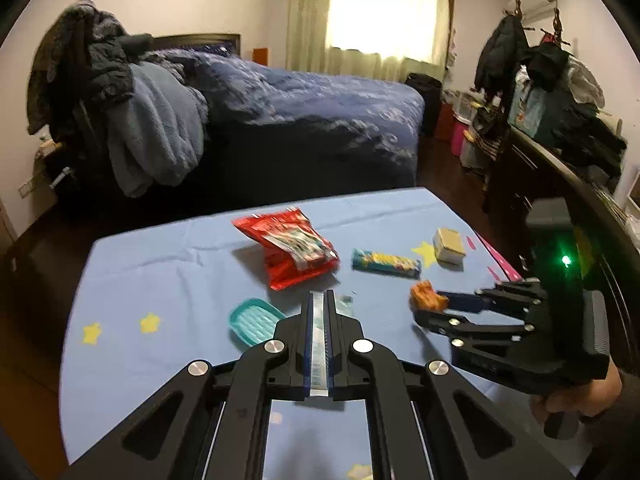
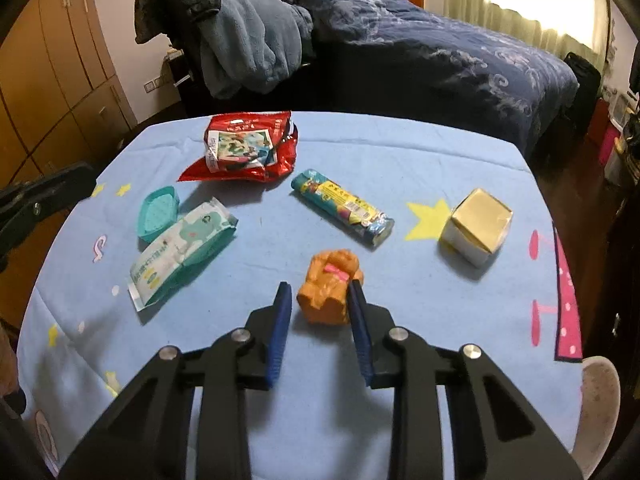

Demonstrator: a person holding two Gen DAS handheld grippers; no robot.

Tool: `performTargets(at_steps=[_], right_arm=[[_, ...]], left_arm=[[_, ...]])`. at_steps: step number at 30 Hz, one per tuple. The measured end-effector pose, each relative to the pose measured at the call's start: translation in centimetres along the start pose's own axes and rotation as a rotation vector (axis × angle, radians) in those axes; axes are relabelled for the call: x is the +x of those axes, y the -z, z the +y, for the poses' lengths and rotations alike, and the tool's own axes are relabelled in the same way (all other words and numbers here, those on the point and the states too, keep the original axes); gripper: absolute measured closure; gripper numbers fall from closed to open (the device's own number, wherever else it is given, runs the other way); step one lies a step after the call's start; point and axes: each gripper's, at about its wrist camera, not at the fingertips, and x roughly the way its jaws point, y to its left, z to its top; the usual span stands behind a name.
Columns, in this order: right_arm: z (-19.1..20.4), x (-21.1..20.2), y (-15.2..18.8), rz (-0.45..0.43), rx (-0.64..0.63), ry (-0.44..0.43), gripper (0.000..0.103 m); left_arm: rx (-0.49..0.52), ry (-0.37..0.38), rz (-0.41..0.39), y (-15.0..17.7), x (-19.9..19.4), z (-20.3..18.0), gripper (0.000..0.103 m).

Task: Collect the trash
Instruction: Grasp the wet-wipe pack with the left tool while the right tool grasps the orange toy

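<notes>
My left gripper (image 1: 319,300) is shut on the edge of a teal wet-wipe packet (image 2: 182,250), seen flat between its pads. My right gripper (image 2: 320,294) is open, its fingers on either side of an orange toy-like lump (image 2: 330,290), which also shows in the left wrist view (image 1: 427,296). On the blue star-print tablecloth (image 2: 400,168) lie a red snack bag (image 2: 244,148), a teal-and-yellow wrapped roll (image 2: 344,208) and a small beige box (image 2: 476,226).
A teal soap dish (image 2: 156,216) sits beside the wipe packet. A bed with a dark blue cover (image 1: 304,96) stands behind the table. Cluttered shelves and hanging clothes (image 1: 552,92) are at the right. A white chair back (image 2: 598,408) is at the table's right edge.
</notes>
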Motion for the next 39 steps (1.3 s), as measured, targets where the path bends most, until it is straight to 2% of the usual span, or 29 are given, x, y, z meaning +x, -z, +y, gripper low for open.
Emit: performTargets(at_steps=[4,10,12,13,15,16,18,20,23,28,29,32,34,36,39], right_arm=[[0.2,0.5,0.0,-0.001,-0.014,0.011,0.076],[-0.6,-0.3,0.3,-0.024,-0.018,0.021,0.078],[-1.2,-1.1,0.7,-0.033,-0.007,0.021,0.078],[-1.5,-1.7,1.0,-0.038,0.003,0.017,0.078],[-2.0,-2.7,1.4,-0.052,0.017,0.007,0.078],[-2.2,-3.0,1.5,-0.057,0.02,0.003,0.078],[-2.4,-3.8,1.8,-0.067,0.027,-0.008,0.078],[-2.4,-4.5,2.1,-0.075,0.03,-0.02,0.078],[-2.3,-5.2,2.2,-0.088,0.027,-0.03,0.078],[-2.2,-5.8,2.4,-0.098,0.036,-0.051,0.078],[-2.2,-5.8,2.4,-0.1,0.038,-0.054,0.078],[-2.1,-6.1,2.3,-0.105,0.04,-0.062,0.078],[-2.2,-6.2,2.3,-0.109,0.046,-0.066,0.078],[-2.1,-6.3,2.3,-0.109,0.046,-0.07,0.078],[-2.0,-6.4,2.3,-0.109,0.051,-0.077,0.078]], left_arm=[[0.048,0.008,0.07,0.6,2.8,-1.8,0.098],[0.053,0.021,0.105,1.3,4.5,-2.3,0.097],[0.071,0.045,0.131,1.6,4.6,-2.7,0.082],[0.084,0.046,0.14,1.8,4.9,-2.9,0.078],[0.126,0.014,0.157,2.4,5.4,-3.6,0.063],[0.139,-0.001,0.161,2.6,5.7,-3.9,0.059],[0.151,-0.019,0.163,2.9,6.1,-4.2,0.038],[0.17,-0.052,0.156,3.0,6.3,-4.5,0.03],[0.203,-0.111,0.161,3.1,7.1,-4.7,0.026],[0.186,-0.135,0.162,2.3,7.7,-3.8,0.024],[0.187,-0.135,0.164,2.2,7.9,-3.6,0.021],[0.133,-0.086,0.189,1.9,8.4,-2.4,0.02],[0.081,-0.035,0.199,1.9,8.4,-1.6,0.028],[0.082,-0.035,0.189,2.0,7.9,-1.6,0.058],[0.073,-0.03,0.193,2.2,7.4,-1.7,0.059]])
